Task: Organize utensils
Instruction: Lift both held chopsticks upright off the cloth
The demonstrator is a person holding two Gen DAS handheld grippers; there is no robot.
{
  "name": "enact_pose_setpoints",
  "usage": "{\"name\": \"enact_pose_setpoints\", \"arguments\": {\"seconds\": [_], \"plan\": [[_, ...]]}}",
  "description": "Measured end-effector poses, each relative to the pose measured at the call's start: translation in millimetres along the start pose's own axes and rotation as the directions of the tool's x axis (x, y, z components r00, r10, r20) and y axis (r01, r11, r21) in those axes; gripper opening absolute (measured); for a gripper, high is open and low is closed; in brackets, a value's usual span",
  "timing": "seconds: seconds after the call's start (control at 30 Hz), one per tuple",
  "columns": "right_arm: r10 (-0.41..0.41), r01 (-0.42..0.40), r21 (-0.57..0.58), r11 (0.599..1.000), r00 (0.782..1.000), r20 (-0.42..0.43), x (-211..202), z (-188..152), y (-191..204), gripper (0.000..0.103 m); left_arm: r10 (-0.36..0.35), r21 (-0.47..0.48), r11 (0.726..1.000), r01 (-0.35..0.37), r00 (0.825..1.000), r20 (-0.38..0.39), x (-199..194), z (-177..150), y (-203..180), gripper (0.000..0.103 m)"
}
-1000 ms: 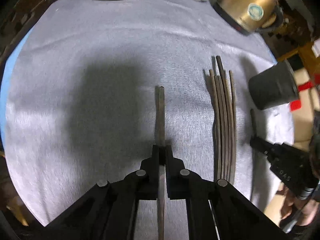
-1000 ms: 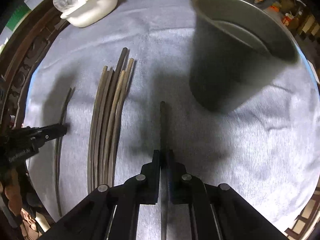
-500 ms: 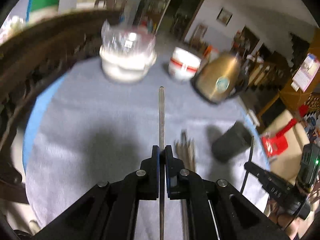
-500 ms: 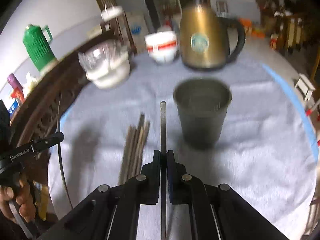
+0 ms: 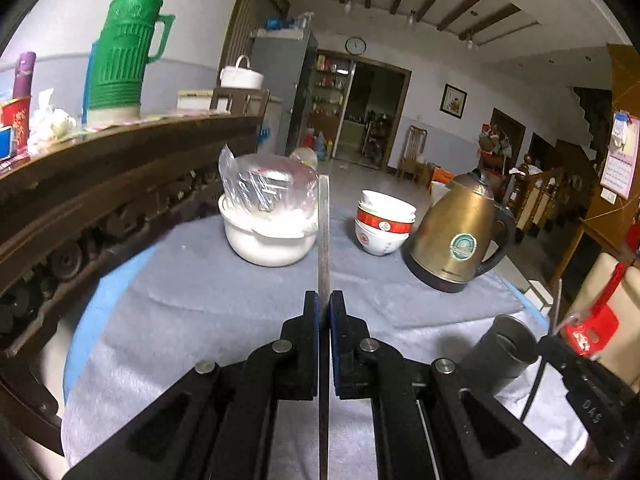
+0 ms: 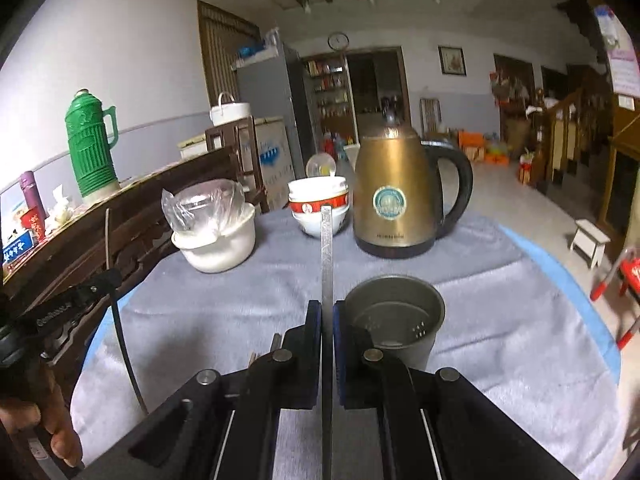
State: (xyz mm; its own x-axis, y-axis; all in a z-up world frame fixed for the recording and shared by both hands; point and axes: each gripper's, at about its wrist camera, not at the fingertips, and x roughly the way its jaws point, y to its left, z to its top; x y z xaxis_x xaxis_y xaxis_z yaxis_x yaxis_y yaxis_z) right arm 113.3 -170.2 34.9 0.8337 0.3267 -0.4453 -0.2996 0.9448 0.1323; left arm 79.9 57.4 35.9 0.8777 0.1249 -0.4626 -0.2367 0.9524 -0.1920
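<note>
My left gripper (image 5: pixel 324 300) is shut on a chopstick (image 5: pixel 323 232) that points forward, level above the table. My right gripper (image 6: pixel 327 309) is shut on another chopstick (image 6: pixel 326 256), also raised. The dark metal utensil cup (image 6: pixel 394 316) stands just right of my right gripper; in the left wrist view it (image 5: pixel 500 354) is at the lower right, beside the right gripper's body (image 5: pixel 580 392). The left gripper (image 6: pixel 76 300) also shows at the left of the right wrist view. Ends of the chopstick pile (image 6: pixel 253 358) peek out beside my right fingers.
A grey cloth (image 5: pixel 224 312) covers the table. At the back stand a white pot with a plastic bag (image 5: pixel 268 220), stacked red-and-white bowls (image 5: pixel 384 224) and a gold kettle (image 5: pixel 460 236). A dark carved wooden bench back (image 5: pixel 100 184) runs along the left.
Both grippers have lifted and tilted up from the cloth, each carrying its chopstick. The views swung from looking down at the chopstick pile to looking level across the table.
</note>
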Motion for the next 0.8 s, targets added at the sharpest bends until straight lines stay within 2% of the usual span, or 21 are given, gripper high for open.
{"name": "enact_pose_setpoints", "arguments": {"seconds": [0.33, 0.8], "plan": [[0.01, -0.01, 0.011, 1.0, 0.999, 0.042, -27, -9, -3, 0.006, 0.004, 0.025, 1.0, -0.005, 0.999, 0.038, -27, -21, 6, 0.005], [0.023, -0.024, 0.021, 0.999, 0.997, 0.076, -85, -25, -6, 0.006, -0.045, -0.042, 0.998, 0.047, 0.997, 0.061, -75, -38, 28, 0.005]]}}
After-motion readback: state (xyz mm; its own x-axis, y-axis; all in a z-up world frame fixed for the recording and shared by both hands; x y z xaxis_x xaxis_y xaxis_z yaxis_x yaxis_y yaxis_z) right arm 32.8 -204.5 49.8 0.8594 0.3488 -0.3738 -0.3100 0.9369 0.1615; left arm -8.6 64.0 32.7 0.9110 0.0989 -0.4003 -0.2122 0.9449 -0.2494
